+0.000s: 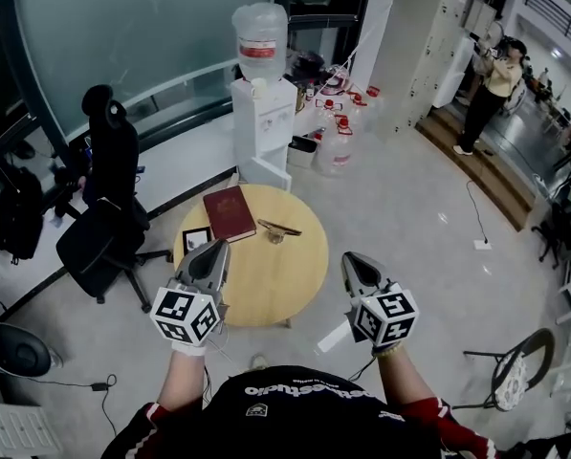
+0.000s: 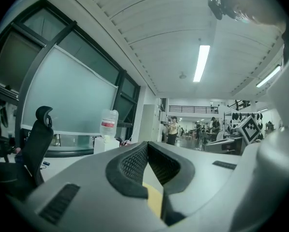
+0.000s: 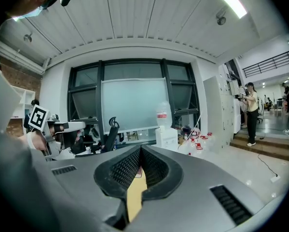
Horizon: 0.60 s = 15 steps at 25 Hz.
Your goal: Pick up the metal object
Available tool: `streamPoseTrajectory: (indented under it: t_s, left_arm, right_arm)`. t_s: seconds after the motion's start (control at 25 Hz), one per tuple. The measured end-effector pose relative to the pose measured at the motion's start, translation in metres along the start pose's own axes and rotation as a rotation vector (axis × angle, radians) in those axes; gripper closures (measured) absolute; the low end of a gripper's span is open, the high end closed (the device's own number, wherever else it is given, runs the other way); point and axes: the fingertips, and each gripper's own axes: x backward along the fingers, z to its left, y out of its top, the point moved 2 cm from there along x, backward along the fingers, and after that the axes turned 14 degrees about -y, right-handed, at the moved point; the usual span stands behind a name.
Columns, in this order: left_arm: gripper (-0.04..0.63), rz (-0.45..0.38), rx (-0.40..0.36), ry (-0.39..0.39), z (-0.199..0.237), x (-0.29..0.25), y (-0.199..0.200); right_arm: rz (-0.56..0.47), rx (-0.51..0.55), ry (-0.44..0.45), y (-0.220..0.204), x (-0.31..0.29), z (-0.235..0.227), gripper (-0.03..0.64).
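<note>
A thin metal object lies near the far edge of the round wooden table, right of a dark red book. A small black frame lies in front of the book. My left gripper hovers over the table's near left part, shut and empty. My right gripper hangs just off the table's right rim, also shut with nothing held. In the left gripper view the left gripper has its jaws together, and in the right gripper view the right gripper does too. The metal object is hidden in both gripper views.
A water dispenser stands beyond the table, with water bottles on the floor beside it. A black office chair stands to the left, another chair at the near right. A person stands far off at the upper right.
</note>
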Motion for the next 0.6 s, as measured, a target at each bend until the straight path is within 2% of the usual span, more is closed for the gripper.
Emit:
streamPoseTrajectory:
  t_s: [0.44, 0.6]
  left_arm:
    - [0.578, 0.000, 0.030, -0.071, 0.058, -0.021, -0.007]
    - [0.578, -0.002, 0.039, -0.067, 0.069, -0.023, -0.008]
  right_arm:
    - [0.011, 0.026, -0.032, 0.008, -0.054, 0.031, 0.591]
    - [0.013, 0.033, -0.029, 0.009, -0.063, 0.037, 0.591]
